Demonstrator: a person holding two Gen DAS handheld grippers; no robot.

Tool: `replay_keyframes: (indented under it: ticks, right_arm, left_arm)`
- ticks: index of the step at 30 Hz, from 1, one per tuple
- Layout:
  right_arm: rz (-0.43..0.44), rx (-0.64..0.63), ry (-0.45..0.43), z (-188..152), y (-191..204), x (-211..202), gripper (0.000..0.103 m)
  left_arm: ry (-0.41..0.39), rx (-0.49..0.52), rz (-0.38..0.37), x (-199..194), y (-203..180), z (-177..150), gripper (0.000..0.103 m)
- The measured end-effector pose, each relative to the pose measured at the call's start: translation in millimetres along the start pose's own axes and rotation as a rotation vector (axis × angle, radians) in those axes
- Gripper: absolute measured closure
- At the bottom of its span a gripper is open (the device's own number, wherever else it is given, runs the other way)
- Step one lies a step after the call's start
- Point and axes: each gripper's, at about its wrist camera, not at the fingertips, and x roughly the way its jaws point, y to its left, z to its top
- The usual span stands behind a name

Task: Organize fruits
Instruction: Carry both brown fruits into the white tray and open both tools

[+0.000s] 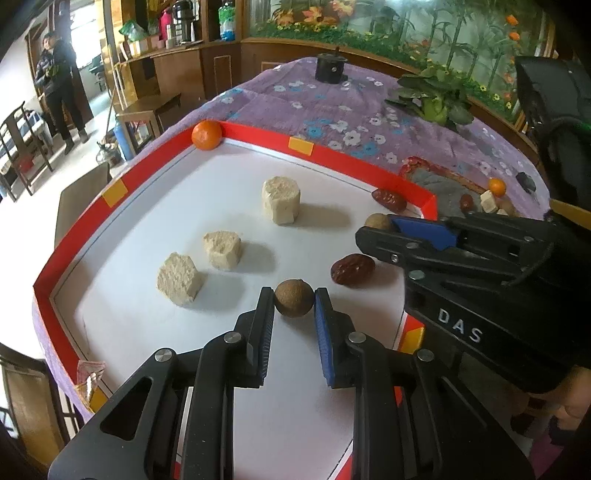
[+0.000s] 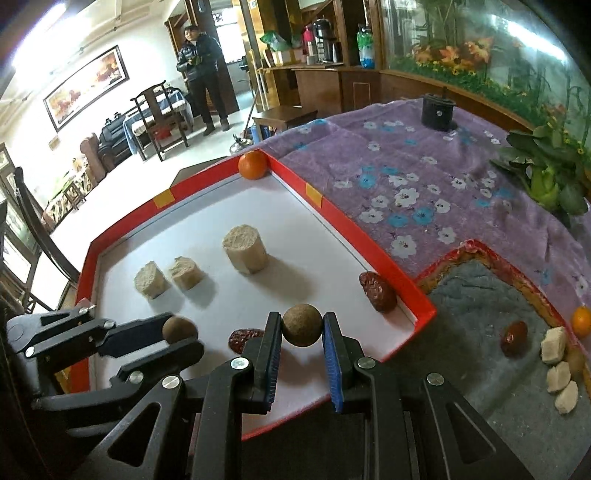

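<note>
Bkgd only, as I see it from my feed. Purple floral cloth (image 2: 424,184) covers the table. Black cylindrical gadget (image 2: 437,112) stands on it at the far end; leafy green plant (image 2: 546,173) on the cloth's right side. Behind the table, a glass tank (image 1: 406,33) w/ orange flowers and green stalks inside. Wooden shelving (image 2: 317,70) beyond, holding a dark thermos (image 2: 325,38), a clear bottle w/ blue base (image 2: 365,46) and a green bag (image 2: 275,40). Person in dark jacket (image 2: 201,74) stands by the doorway, something in hand, can't tell what. Dark wooden chair (image 2: 159,114) nearby; framed painting (image 2: 86,85) on the white wall at left.
</note>
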Motion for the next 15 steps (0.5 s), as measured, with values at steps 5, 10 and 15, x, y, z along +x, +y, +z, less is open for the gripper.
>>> replay_keyframes:
  ticks: [5,10,15]
  right_arm:
    - [0.013,-0.008,-0.002,2.0,4.0,4.2,0.082]
    - [0.032,0.035,-0.019,-2.2,-1.5,-5.9,0.076]
    - [0.028,0.062,-0.048,-8.6,-7.2,-23.8,0.073]
  left_arm:
    - [0.016,-0.051,-0.032,2.9,7.4,0.8,0.082]
    - [0.018,-0.042,-0.007,2.8,4.5,0.7,0.082]
    - [-0.031,-0.049,0.026,-7.9,3.2,0.9,0.041]
